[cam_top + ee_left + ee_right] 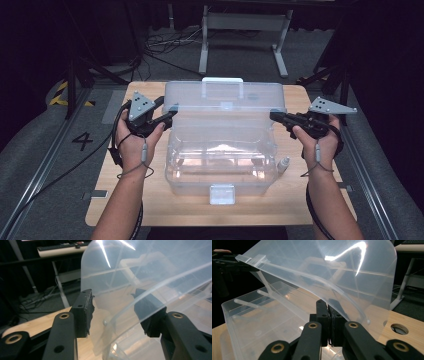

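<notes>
The clear plastic box sits mid-table, its hinged lid raised toward the far edge, long axis running left to right between both hands. The right gripper is pressed together, pinching the lid's right rim. The left gripper stands spread astride the lid's left rim, pads not pressing. A small bottle lies by the box's right wall; its contents are hard to make out
</notes>
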